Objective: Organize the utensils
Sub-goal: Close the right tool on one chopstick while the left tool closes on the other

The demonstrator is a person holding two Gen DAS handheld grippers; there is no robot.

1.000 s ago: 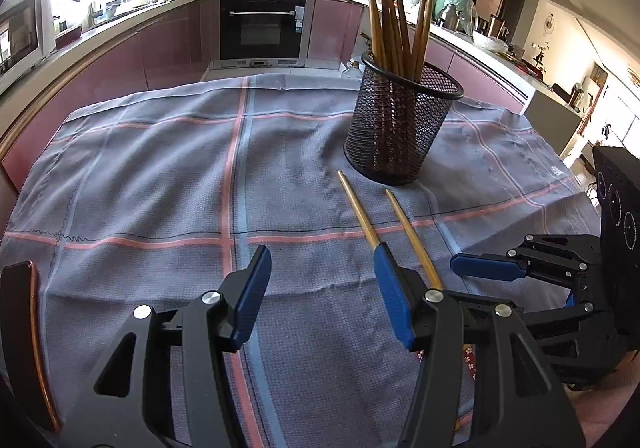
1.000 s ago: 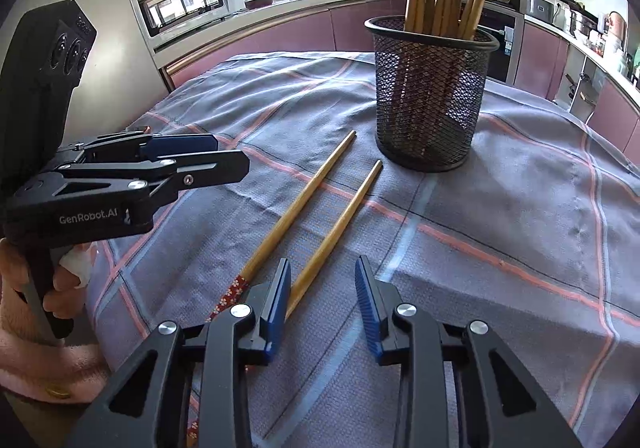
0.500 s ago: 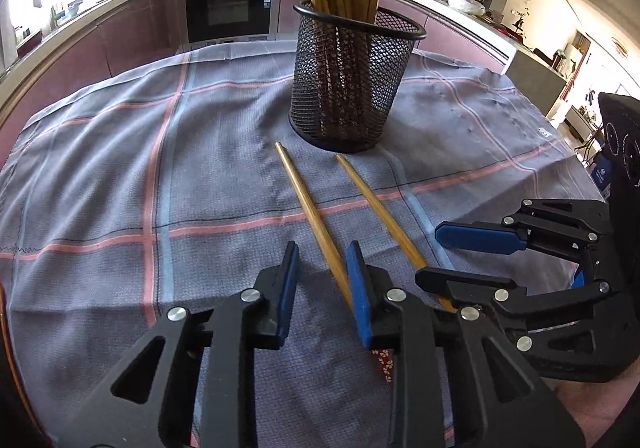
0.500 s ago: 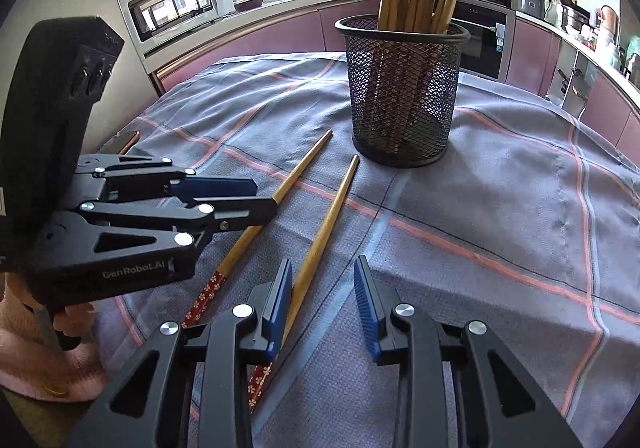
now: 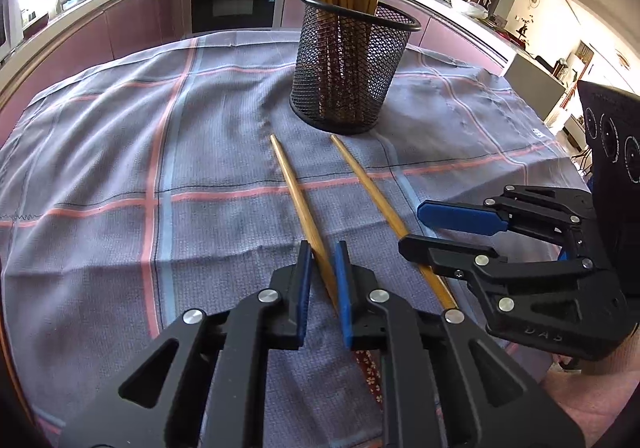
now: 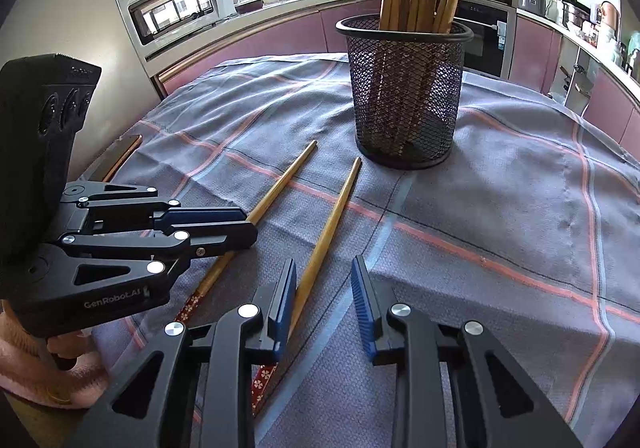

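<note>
Two wooden chopsticks lie side by side on a grey checked cloth (image 5: 120, 152), thin tips pointing toward a black mesh holder (image 5: 348, 64) that already stands full of upright chopsticks, well ahead of both claws.

The left chopstick (image 5: 296, 196) runs straight back between the blue pads of the left gripper (image 5: 322, 280). A second ago that claw stood wide open with the stick off to one side; it has since slid over the stick and its jaws are closing, now narrowed to a slim gap with the wood between them. The right-hand pad looks to be touching the stick; whether the left-hand pad presses yet cannot be told.

The right chopstick (image 6: 332, 224) lies just beside the left-hand pad of the right gripper (image 6: 324, 304), seemingly outside the gap rather than in it. This claw is partly open and holds nothing; its jaws are narrowing slightly.

In all likelihood the first pick-up is nearly secured, after which the stick would need lifting and dropping, tip first or tilted upright, into the holder. The second stick remains to be collected.
</note>
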